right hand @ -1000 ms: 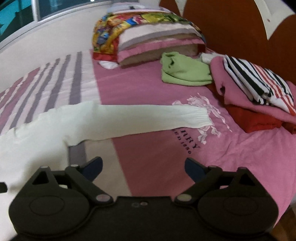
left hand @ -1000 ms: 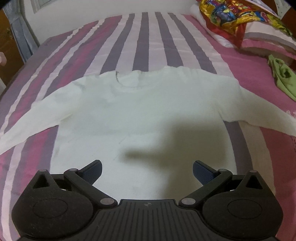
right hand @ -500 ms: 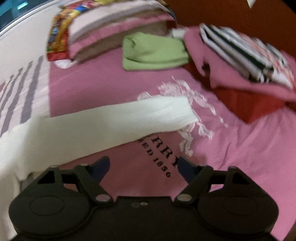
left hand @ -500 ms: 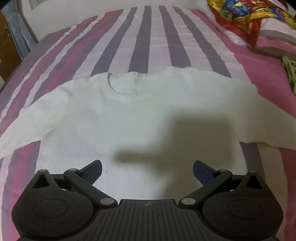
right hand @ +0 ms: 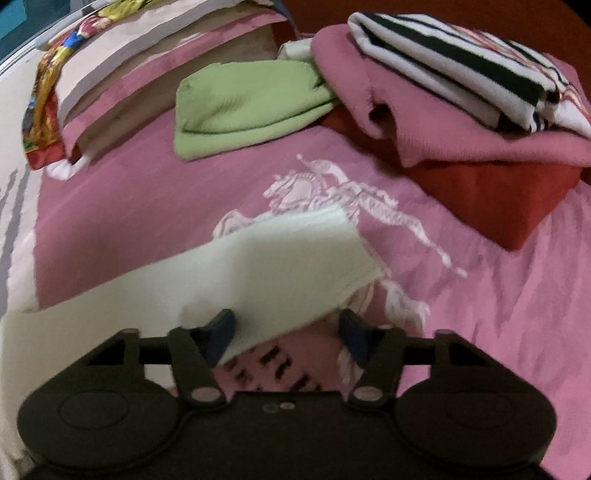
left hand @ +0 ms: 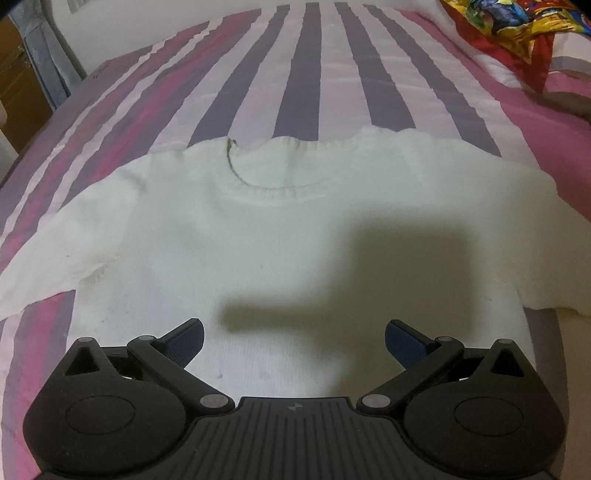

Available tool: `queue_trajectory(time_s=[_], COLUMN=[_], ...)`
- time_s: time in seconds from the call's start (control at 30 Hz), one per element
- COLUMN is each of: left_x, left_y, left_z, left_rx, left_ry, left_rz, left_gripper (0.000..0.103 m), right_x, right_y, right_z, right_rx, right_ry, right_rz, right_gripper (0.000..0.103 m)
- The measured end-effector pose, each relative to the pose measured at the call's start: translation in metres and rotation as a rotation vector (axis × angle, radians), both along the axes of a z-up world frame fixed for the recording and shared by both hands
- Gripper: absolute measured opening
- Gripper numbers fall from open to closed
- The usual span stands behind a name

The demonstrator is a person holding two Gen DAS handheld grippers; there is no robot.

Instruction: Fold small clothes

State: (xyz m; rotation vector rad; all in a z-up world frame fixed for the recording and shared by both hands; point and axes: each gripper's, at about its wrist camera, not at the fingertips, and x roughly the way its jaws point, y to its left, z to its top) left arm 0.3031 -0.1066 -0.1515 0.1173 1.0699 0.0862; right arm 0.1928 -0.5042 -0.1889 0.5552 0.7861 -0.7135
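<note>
A white knit sweater [left hand: 258,236] lies flat, front up, on the striped bedspread, collar away from me. My left gripper [left hand: 294,338] is open and empty, hovering over the sweater's lower body. In the right wrist view the sweater's right sleeve [right hand: 266,273] stretches across the pink cover, cuff toward the right. My right gripper [right hand: 288,330] is open, low over the sleeve's near edge close to the cuff; its left finger overlaps the sleeve, its right finger is over the pink cover.
A folded green garment [right hand: 243,107] lies beyond the sleeve. A stack of pink, red and striped clothes [right hand: 461,96] sits at the right. Pillows [right hand: 122,74] lie at the back left. A colourful pillow [left hand: 517,29] is at the bed's far right.
My right gripper has moved forward and down to the sleeve's cuff end, and its jaws have narrowed somewhat. My left gripper has moved closer over the sweater's body.
</note>
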Motion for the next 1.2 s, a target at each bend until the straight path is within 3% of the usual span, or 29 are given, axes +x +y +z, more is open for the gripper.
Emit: queue_trajectory(time_s=[0.07, 0.17, 0.23, 0.3, 0.47, 0.7, 0.93, 1.07, 1.2], left_x=[0.0, 0.0, -0.001, -0.002, -0.009, -0.023, -0.027, -0.025, -0.024], left_y=[0.002, 0.003, 0.005, 0.007, 0.021, 0.057, 0.12, 0.156, 0.178], left_z=[-0.001, -0.002, -0.002, -0.002, 0.001, 0.005, 0.019, 0.023, 0.021], left_rx=[0.0, 0.009, 0.015, 0.017, 0.012, 0.004, -0.021, -0.022, -0.04], left_ry=[0.002, 0.001, -0.003, -0.003, -0.007, -0.007, -0.033, -0.039, -0.042], left_rz=[0.001, -0.002, -0.004, -0.004, -0.003, 0.038, 0.145, 0.181, 0.182], left_gripper=[0.103, 0.103, 0.103, 0.103, 0.103, 0.103, 0.103, 0.103, 0.103], right_x=[0.002, 0.003, 0.004, 0.007, 0.009, 0.022, 0.069, 0.093, 0.11], right_y=[-0.006, -0.012, -0.016, -0.019, -0.011, 0.042, 0.175, 0.265, 0.334], right_z=[-0.002, -0.002, -0.002, -0.003, 0.01, 0.061, 0.102, 0.092, 0.058], right_rx=[-0.01, -0.027, -0.028, -0.028, -0.063, -0.109, -0.039, 0.038, 0.139], right_ry=[-0.004, -0.019, -0.026, -0.029, -0.08, -0.25, -0.363, -0.363, -0.27], right_rz=[-0.011, -0.027, -0.032, -0.02, 0.011, 0.193, 0.535, 0.712, 0.855], right_gripper=[0.049, 0.031, 0.013, 0.006, 0.005, 0.005, 0.005, 0.005, 0.006])
